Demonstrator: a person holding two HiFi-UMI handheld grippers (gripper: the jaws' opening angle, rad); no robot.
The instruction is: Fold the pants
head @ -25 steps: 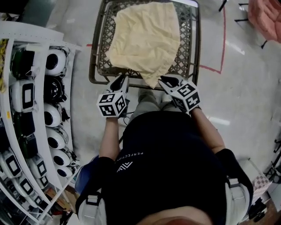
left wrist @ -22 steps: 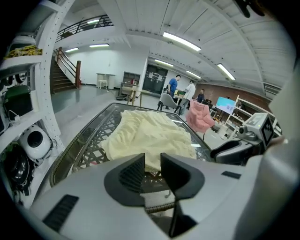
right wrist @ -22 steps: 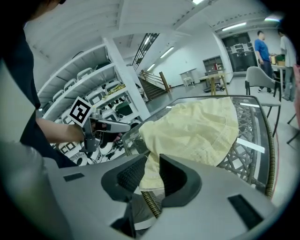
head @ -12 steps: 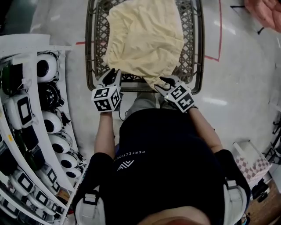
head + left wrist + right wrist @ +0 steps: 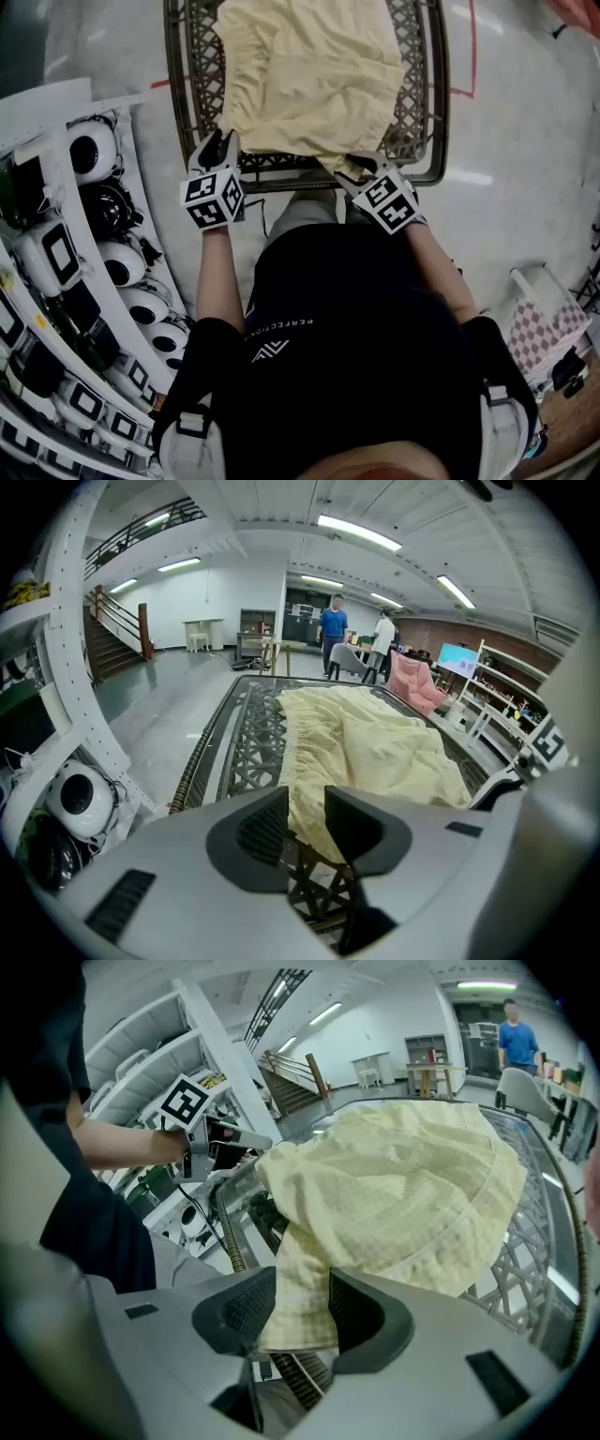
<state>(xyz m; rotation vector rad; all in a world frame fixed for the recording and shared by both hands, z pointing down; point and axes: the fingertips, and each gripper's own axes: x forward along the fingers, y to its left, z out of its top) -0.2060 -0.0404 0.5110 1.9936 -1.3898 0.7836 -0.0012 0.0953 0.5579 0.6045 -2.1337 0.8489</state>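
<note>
- The pants lie spread and a little rumpled on the lattice tabletop. One near corner droops over the near rail toward us.
- Our right gripper has that hanging corner between its jaws. The jaws have just been opening and stand fairly wide, so the cloth hangs loose between the pads and is not pinched.
- Our left gripper is at the near left corner of the pants. Its jaws have just opened to a moderate gap, the hem lies just past the tips, and nothing is clamped.
- We judge the step in hand to be taking a fresh hold on the near edge for a fold.
- To do it well, we should slide each gripper on until cloth sits deep between the pads, then close on fabric alone.
- Taking both corners at the same height should keep the fold line straight.
- The lattice openings and the raised rail could snag a jaw tip, most likely on the left, where the tips sit over the wirework beside the rim.
- The shelf of white devices crowds our left side. The floor to the right is open, and the tabletop leaves room to carry the edge away from us.
</note>
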